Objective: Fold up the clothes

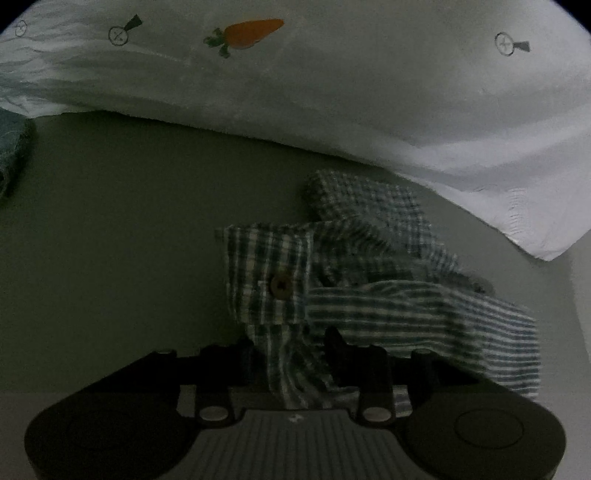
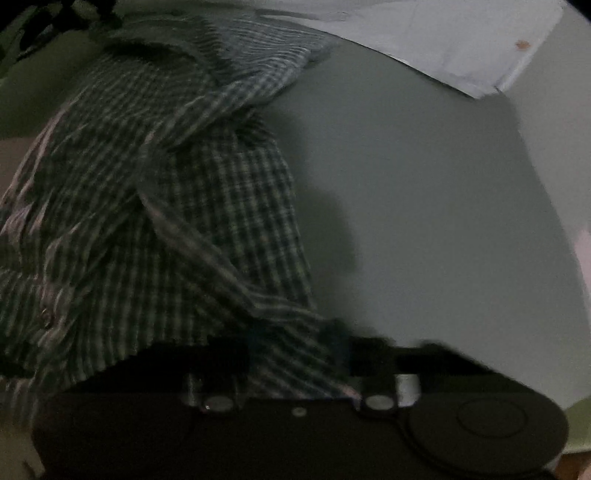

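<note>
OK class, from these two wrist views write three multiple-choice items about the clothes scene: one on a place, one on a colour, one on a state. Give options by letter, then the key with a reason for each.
1. Where does the carrot print sit?
A. On the white cloth beyond the checked shirt
B. On the checked shirt's cuff
C. On the green surface

2. What colour is the carrot's body?
A. Blue
B. Orange
C. Black

3. What is the left tool doing?
A. Hanging open above bare surface
B. Clamped on the white cloth
C. Closed on the checked shirt

Key:
1 A, since the carrot shows on the white cloth at the top of the left wrist view.
2 B, since its body is plainly orange with green leaves.
3 C, since checked fabric runs between its two fingers; the right tool pinches the same shirt.
</note>
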Tool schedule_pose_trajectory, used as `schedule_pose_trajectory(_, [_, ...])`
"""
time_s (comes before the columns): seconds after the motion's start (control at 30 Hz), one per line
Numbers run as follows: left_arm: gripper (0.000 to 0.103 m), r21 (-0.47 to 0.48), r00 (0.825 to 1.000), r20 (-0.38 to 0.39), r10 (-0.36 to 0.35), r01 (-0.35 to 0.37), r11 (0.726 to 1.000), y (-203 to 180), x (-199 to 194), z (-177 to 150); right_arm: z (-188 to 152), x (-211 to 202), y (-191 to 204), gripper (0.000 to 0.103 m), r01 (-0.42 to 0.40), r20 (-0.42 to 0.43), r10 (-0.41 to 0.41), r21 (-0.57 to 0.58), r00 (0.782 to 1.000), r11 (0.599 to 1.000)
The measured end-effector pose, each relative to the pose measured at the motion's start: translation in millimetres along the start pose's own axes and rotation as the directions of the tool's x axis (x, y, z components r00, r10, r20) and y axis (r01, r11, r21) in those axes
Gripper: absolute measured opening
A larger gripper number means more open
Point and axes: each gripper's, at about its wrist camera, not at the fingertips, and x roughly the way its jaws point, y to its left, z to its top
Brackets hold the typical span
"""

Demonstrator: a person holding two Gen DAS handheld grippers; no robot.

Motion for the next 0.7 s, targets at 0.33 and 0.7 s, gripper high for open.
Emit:
schedule_pose_trajectory(0.33, [0.004,-0.092,0.953,0.265,-0.146,0.176,0.980,13,-79,21,12,-86,-4,0.000,0.064,0.118,-0.069,0.041,0.991,0.997])
schedule_pose_trajectory(0.7, [0.004,-0.345,0.967,0.240,0.082,0.006,0.939,108,-76,-20,27,-46,66,0.028,-0.334,0.038,0.333,0.011,0.942,0.943])
